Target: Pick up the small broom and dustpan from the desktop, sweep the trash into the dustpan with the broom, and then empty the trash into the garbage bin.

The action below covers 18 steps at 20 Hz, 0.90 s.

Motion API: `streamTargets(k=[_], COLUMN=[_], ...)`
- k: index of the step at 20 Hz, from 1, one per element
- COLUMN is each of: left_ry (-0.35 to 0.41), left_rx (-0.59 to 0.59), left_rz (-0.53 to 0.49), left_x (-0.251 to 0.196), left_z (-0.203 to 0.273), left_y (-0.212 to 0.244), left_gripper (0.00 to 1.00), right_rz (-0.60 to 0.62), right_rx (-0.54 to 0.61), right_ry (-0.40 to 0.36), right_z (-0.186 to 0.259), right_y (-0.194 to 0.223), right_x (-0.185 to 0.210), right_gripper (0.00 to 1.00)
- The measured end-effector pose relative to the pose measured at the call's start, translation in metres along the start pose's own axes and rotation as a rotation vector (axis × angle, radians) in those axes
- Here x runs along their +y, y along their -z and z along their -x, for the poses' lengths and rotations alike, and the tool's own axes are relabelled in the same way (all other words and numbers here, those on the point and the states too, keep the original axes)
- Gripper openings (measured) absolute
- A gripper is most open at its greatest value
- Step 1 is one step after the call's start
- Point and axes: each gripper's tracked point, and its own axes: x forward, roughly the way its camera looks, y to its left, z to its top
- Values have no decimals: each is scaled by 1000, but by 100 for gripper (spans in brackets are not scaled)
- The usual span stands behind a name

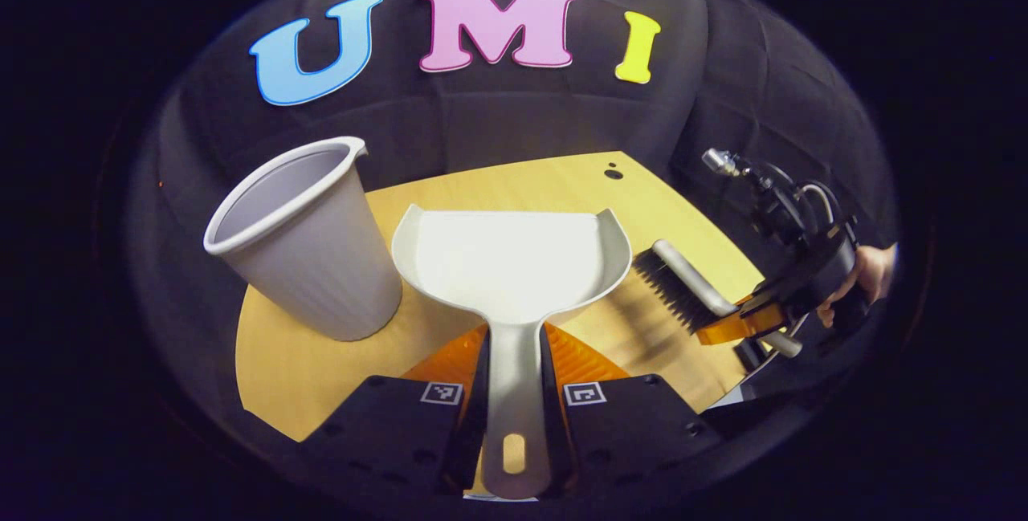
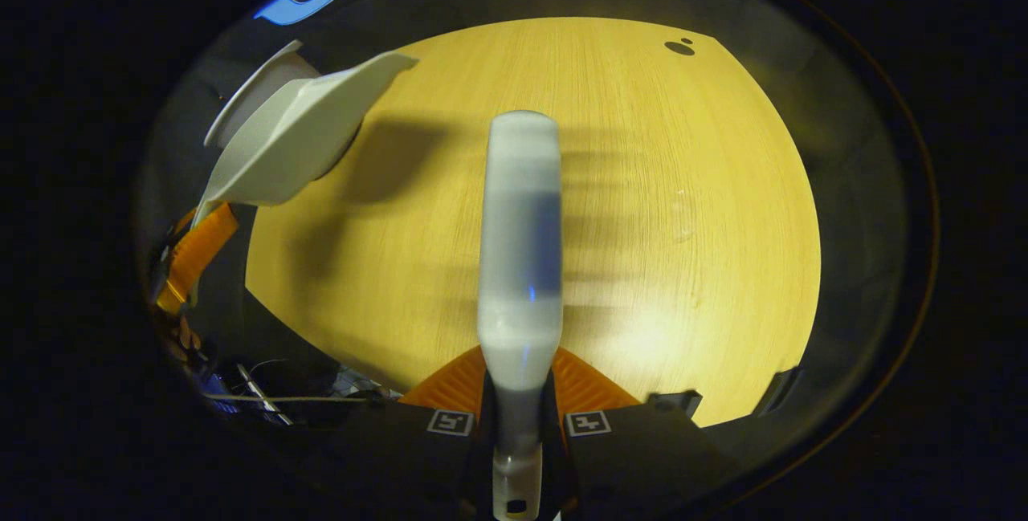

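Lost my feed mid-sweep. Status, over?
Left gripper shut on dustpan handle. Right gripper shut on broom. Dustpan pan bare, beside garbage bin. Nothing in the way.

You are working over a light yellowish wood-grain bench (image 2: 626, 184) with a rounded far edge and a small dark hole (image 2: 679, 46) near its far right corner. Behind it hangs the booth's black quilted cloth wall (image 1: 514, 120), stitched in square panels. Strong light from above leaves a bright patch and soft streaked shadows on the bench top.
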Motion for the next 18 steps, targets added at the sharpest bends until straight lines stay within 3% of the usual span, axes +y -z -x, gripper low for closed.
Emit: streamTargets(k=[1, 5, 10, 11, 12, 15, 18], left_ry=[6, 30, -8, -10, -14, -27, -8], left_rx=[22, 51, 116, 134, 138, 156, 276], left_rz=[26, 149, 201, 220, 223, 203, 270], left_x=[-2, -8, -9, -11, -12, -11, -19], left_z=[-10, -32, -43, -45, -47, -49, -53], left_y=[17, 47, 66, 69, 70, 70, 86], left_gripper=[29, 30, 29, 29, 30, 29, 30], right_rz=[4, 38, 22, 14, 11, 2, 11], right_rx=[11, 42, 74, 68, 69, 94, 94], right_ry=[8, 40, 54, 54, 55, 45, 64], right_z=[-9, -38, -64, -66, -70, -73, -70], right_y=[1, 0, -3, -6, -9, -10, -10], right_x=[1, 9, 23, 26, 28, 29, 27], right_gripper=[28, 28, 28, 31, 28, 31, 29])
